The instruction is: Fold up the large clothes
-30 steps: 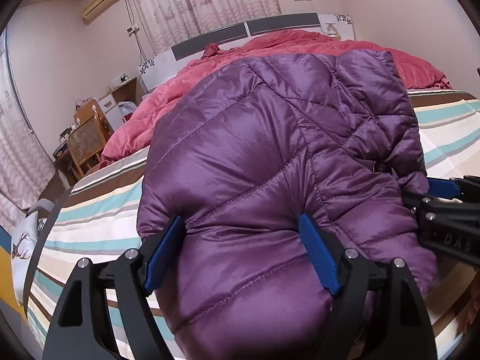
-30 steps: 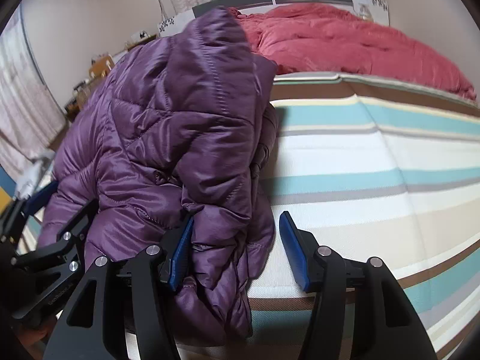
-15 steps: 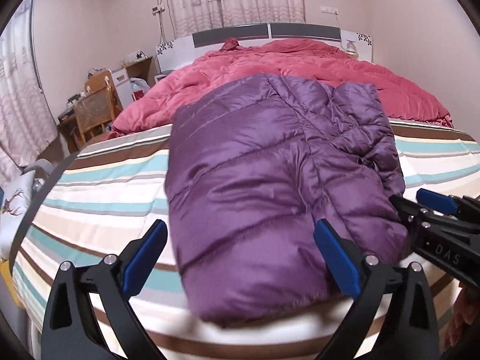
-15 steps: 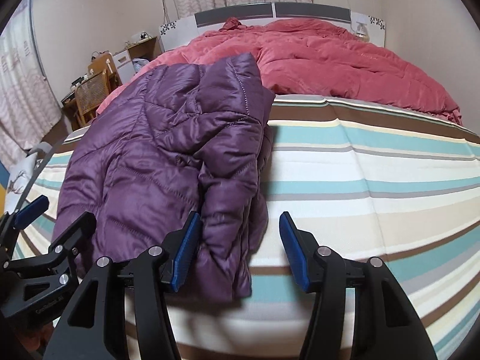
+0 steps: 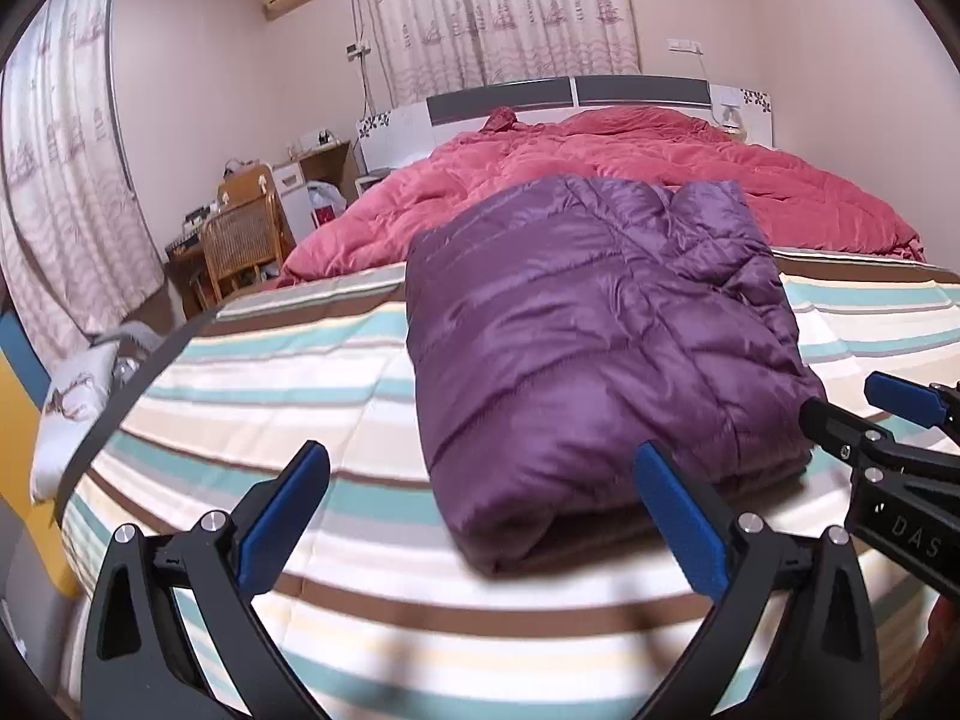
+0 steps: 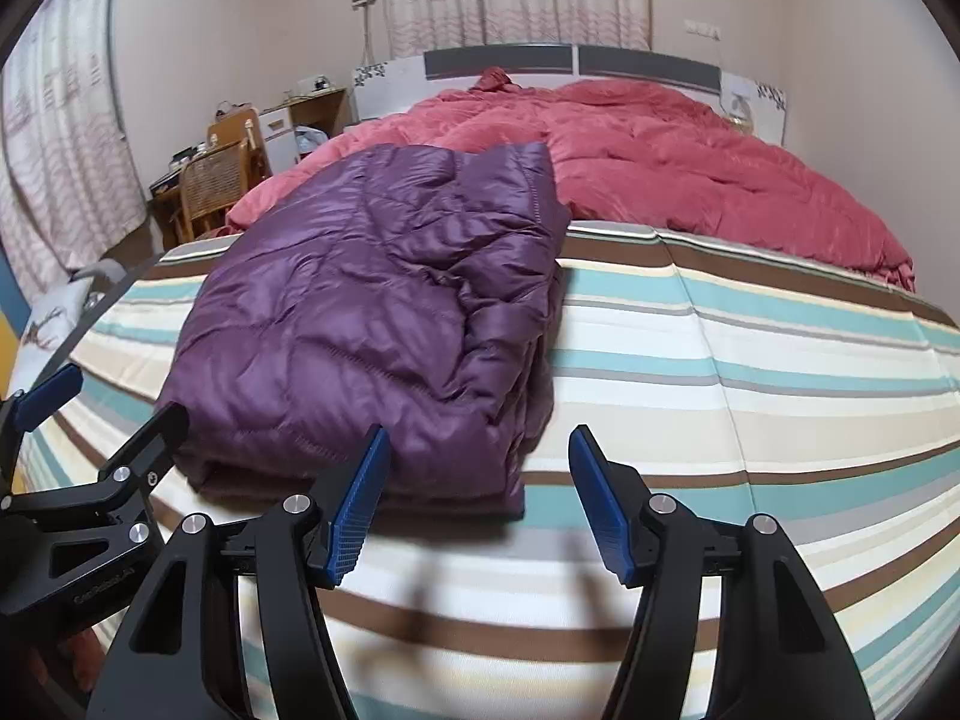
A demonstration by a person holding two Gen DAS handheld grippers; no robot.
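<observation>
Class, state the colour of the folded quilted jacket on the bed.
Purple; the jacket shows best in the right wrist view.

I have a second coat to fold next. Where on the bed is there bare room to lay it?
The striped sheet lies bare right of the purple jacket, up to the red duvet. A narrower strip lies bare left of the jacket. The headboard end is crowded with duvet.

Pink walls (image 5: 198, 90), patterned curtains (image 5: 504, 6) — wicker chair (image 5: 240, 240).
</observation>
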